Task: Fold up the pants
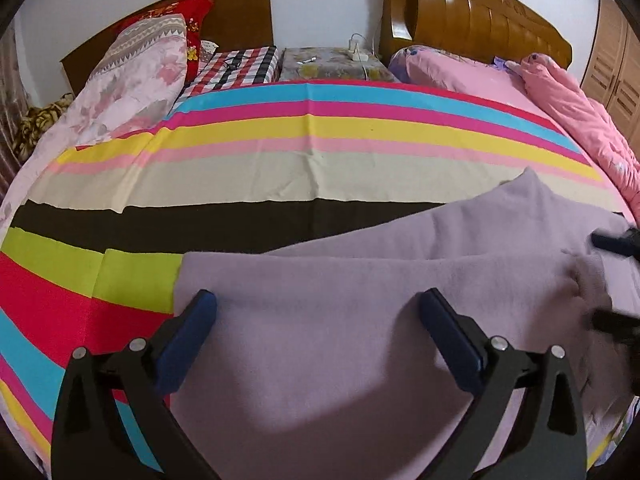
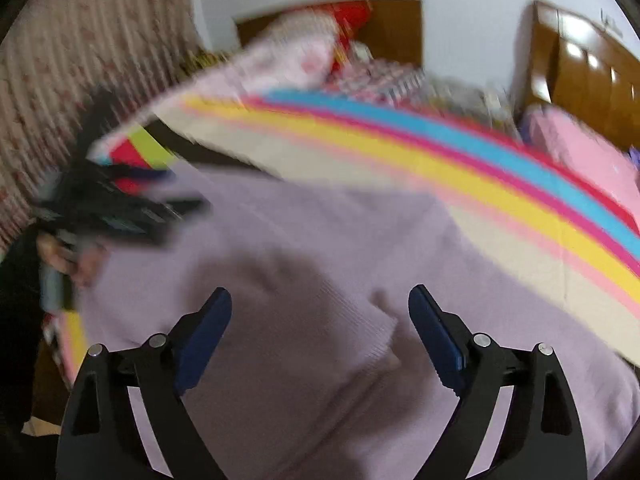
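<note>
Lilac knit pants [image 1: 360, 312] lie flat on a striped bedsheet [image 1: 280, 176], one layer folded over another, with a corner pointing toward the far right. My left gripper [image 1: 318, 304] hovers over the pants' left end, jaws wide open and empty. The right gripper's black fingers [image 1: 612, 242] show blurred at the right edge of the left wrist view. In the right wrist view, which is motion-blurred, my right gripper [image 2: 320, 300] is open and empty above the pants [image 2: 304, 280], over a raised fold. The left gripper [image 2: 120, 208] shows at the left, held by a hand.
Floral and red pillows [image 1: 140, 76] sit at the far left. A pink quilt [image 1: 568, 112] runs along the right. A bedside stand with a power strip [image 1: 356, 55] stands between two wooden headboards [image 1: 480, 16]. A curtain [image 2: 80, 60] hangs at the left.
</note>
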Available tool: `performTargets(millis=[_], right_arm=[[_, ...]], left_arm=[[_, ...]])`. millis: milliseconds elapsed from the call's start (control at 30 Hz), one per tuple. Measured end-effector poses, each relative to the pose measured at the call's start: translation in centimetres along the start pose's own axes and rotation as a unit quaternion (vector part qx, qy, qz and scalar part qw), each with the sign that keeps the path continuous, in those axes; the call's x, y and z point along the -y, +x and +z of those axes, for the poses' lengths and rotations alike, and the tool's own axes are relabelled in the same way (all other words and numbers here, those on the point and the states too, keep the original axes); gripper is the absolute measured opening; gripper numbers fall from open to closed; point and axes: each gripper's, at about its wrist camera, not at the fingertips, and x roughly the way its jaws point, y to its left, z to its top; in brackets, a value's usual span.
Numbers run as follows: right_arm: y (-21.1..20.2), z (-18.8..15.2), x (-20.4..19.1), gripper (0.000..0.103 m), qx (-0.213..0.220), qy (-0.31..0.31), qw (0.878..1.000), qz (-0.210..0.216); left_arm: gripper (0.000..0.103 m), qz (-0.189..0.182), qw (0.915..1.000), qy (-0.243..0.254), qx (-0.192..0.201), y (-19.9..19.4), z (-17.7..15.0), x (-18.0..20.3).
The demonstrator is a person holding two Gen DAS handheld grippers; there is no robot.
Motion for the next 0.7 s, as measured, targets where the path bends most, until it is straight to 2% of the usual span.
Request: performTargets(millis=[33, 100, 167, 200, 300, 367, 467, 500, 600, 700], right_arm=[[1.1, -0.3, 0.7, 0.087, -0.015, 0.018, 1.0, 0.014], [0.6, -0.2, 1.5, 0.087, -0.004, 0.039, 0.999, 0.029], [-1.2, -0.1, 1.5, 0.088, 0.022, 0.053, 0.998, -0.01], [-1.8, -0.2, 1.2, 0.088, 0.026, 0.056, 0.998, -0.013], [-4.4, -0.8, -0.5, 0.088, 0.049, 0.045, 0.997, 0.024], [-5.0, -1.9, -2.5, 0.088, 0.039, 0.006, 0.999, 0.035], [-3.0, -3.8, -4.4, 0.088, -0.012, -0.04, 0.999, 0.002], [-2.0, -4.2, -4.6, 0.092, -0.028, -0.043, 0.999, 0.0], [-1.6, -4.6, -4.2, 0.092, -0.024, -0.029, 0.999, 0.009], [-2.1, -4.6, -4.3, 0.092, -0.023, -0.021, 1.0, -0.004]], left_arm=[[0.102, -0.001, 1.0, -0.001, 0.0, 0.1, 0.2, 0.0], [0.102, 0.001, 1.0, 0.0, 0.001, 0.0, 0.2, 0.2], [0.102, 0.003, 1.0, 0.002, -0.001, 0.1, 0.3, 0.3], [0.102, 0.003, 1.0, 0.002, 0.0, 0.0, 0.2, 0.3], [0.102, 0.004, 1.0, 0.002, 0.0, -0.1, 0.1, 0.4], [0.102, 0.003, 1.0, 0.001, 0.0, -0.1, 0.1, 0.4], [0.102, 0.003, 1.0, 0.002, 0.0, -0.1, 0.1, 0.3], [0.102, 0.003, 1.0, 0.001, 0.0, -0.1, 0.1, 0.3], [0.102, 0.003, 1.0, 0.001, 0.0, -0.1, 0.1, 0.3], [0.102, 0.004, 1.0, 0.002, -0.001, -0.1, 0.1, 0.3]])
